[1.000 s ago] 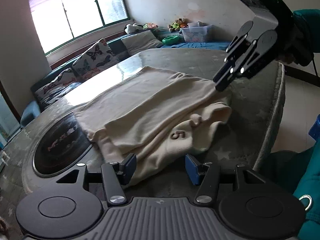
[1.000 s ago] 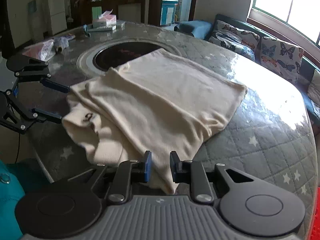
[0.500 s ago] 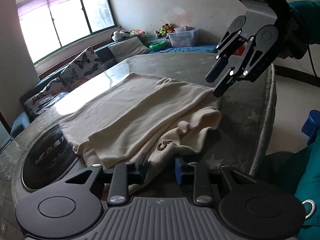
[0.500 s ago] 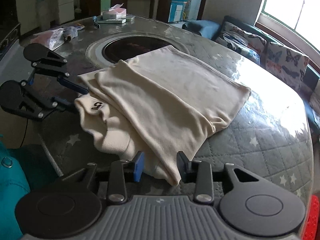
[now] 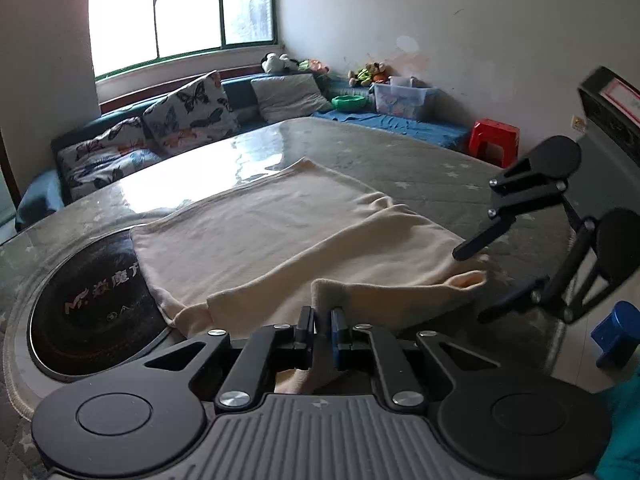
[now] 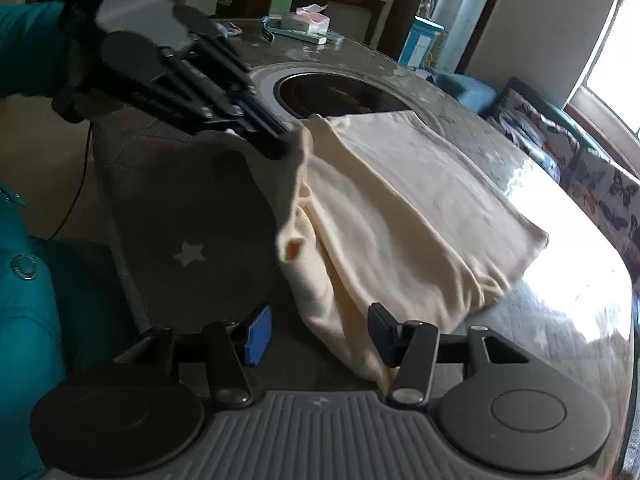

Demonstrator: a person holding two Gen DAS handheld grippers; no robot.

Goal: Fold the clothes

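cream garment lies folded on the round table, its far part flat, its near edge bunched. left gripper is clamped on a pinch of that near edge, and the cloth rises in a small peak between the pads. right gripper has its jaws opening; the garment's near right corner lies between them and brushes the right finger, unpinched. a sleeve opening gapes on the near side. fabric plain, soft, lightly creased.

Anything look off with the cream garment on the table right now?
The cream knit garment is bunched and uneven along its near edge, pinched in the left claw. The right claw is opening, gripping nothing.
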